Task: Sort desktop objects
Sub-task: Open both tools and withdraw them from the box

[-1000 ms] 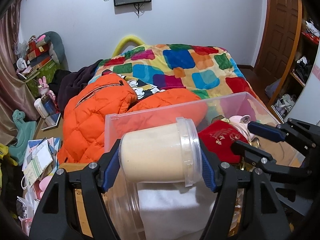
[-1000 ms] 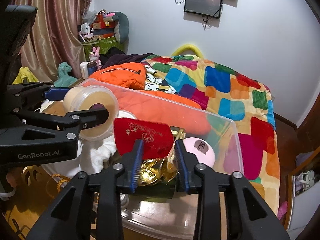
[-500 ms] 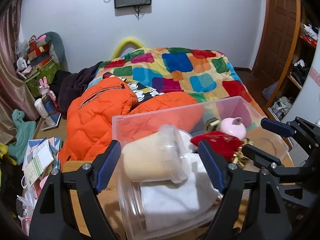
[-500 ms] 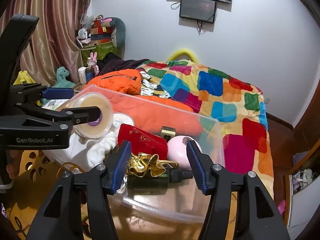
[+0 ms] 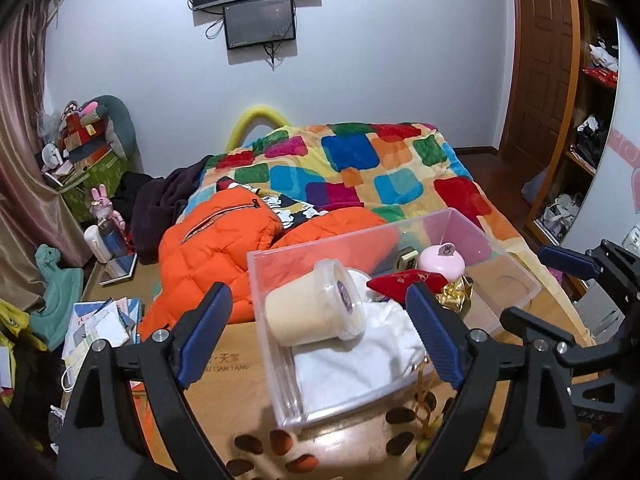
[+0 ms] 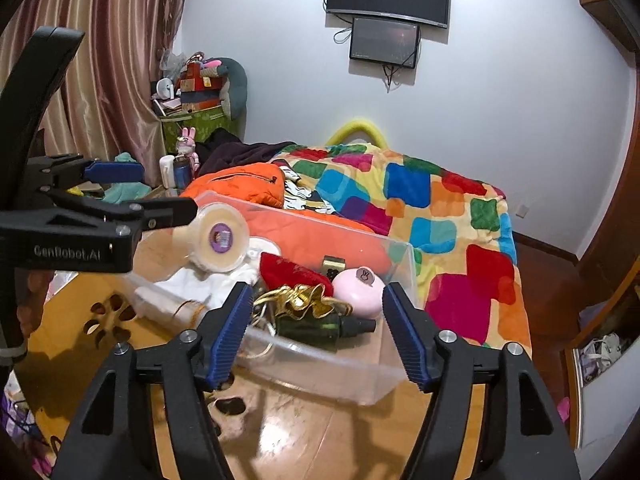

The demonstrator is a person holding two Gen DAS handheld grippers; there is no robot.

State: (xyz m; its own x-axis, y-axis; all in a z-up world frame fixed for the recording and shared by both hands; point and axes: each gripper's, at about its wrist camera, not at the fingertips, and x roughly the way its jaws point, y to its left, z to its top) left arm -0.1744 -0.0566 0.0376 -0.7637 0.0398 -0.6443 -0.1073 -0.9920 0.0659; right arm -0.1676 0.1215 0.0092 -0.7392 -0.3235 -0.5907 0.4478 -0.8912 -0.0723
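Note:
A clear plastic bin (image 5: pixel 276 360) (image 6: pixel 320 364) stands on the wooden table (image 5: pixel 232 364). In it a cream lidded tub (image 5: pixel 316 308) (image 6: pixel 220 238) lies on its side on a white cloth (image 5: pixel 360 360). Beside them lie a red pouch (image 6: pixel 292 272), a pink round case (image 6: pixel 358 288) and a dark bottle with gold wrapping (image 6: pixel 320 320). My left gripper (image 5: pixel 320 336) (image 6: pixel 152 192) hovers before the tub, jaws opening, pads clear of it. My right gripper (image 6: pixel 318 332) (image 5: pixel 540 288) hangs over the bin's near wall, jaws opening, with nothing pressed between them.
Behind the bin is a bed with a colourful quilt (image 5: pixel 360 168) and an orange jacket (image 5: pixel 208 248). Papers and toys (image 5: pixel 100 320) crowd the floor at the left. A wooden door and open shelves (image 5: pixel 580 140) stand at the right.
Both grippers opened and drew back and up from the bin. The left let go of the cream tub, which now lies on the cloth. The right let go of the gold-wrapped bottle.

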